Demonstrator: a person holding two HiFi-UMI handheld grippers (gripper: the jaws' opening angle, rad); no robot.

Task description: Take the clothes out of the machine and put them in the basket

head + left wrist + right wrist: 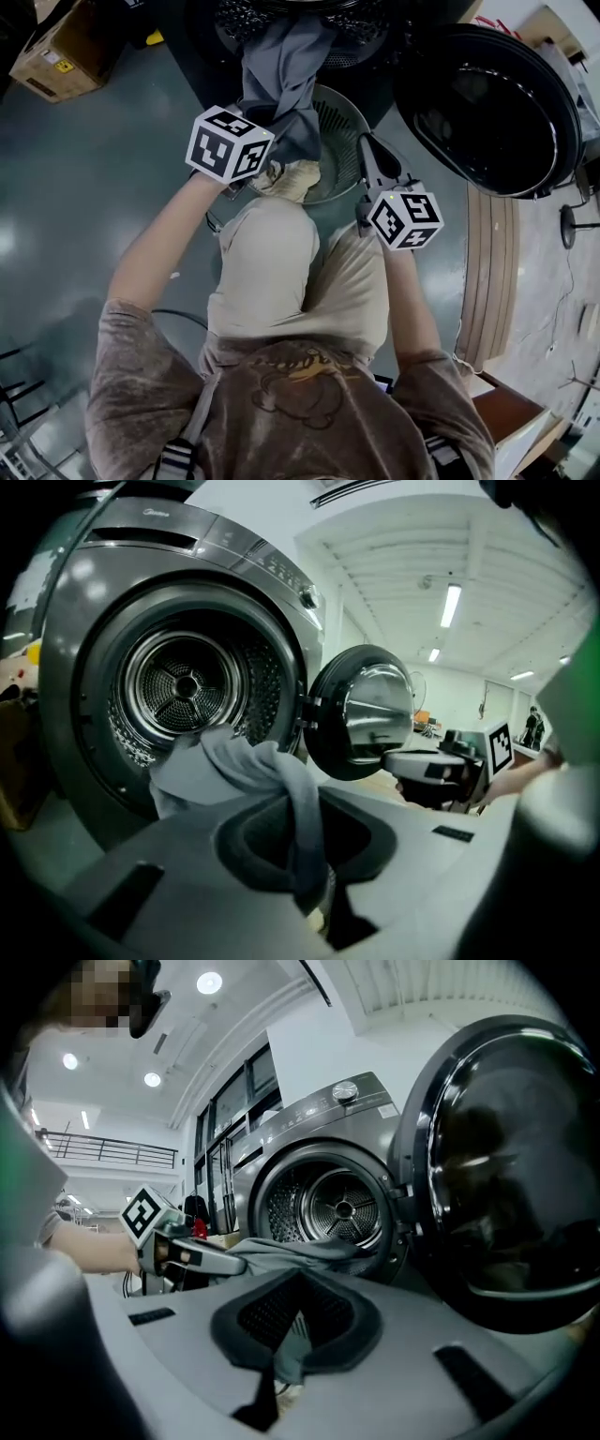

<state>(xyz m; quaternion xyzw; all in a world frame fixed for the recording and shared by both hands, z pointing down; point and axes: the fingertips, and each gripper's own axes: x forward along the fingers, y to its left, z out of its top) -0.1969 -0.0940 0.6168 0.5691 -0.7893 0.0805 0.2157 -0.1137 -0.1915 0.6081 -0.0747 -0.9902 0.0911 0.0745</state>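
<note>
Our left gripper [314, 888] has its jaws pinched almost closed on a fold of the grey garment [286, 84]. Our right gripper [279, 1372] has its jaws drawn together on nothing we can make out, beside the basket [349, 117]. The basket stands on a glossy grey floor [94, 187] before the washing machine [234, 555], whose door [497, 112] is wide open. The garment stretches lengthwise from the drum mouth to our left jaws, above the basket.

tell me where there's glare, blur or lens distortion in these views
Head view: dim overall, pale glare patches on the glossy grey floor. Left gripper view: fisheye bows the silver front-loading washing machine, ceiling strip light blown out, grey garment soft up close. Right gripper view: black corners, reflections on the dark round glass door.
</note>
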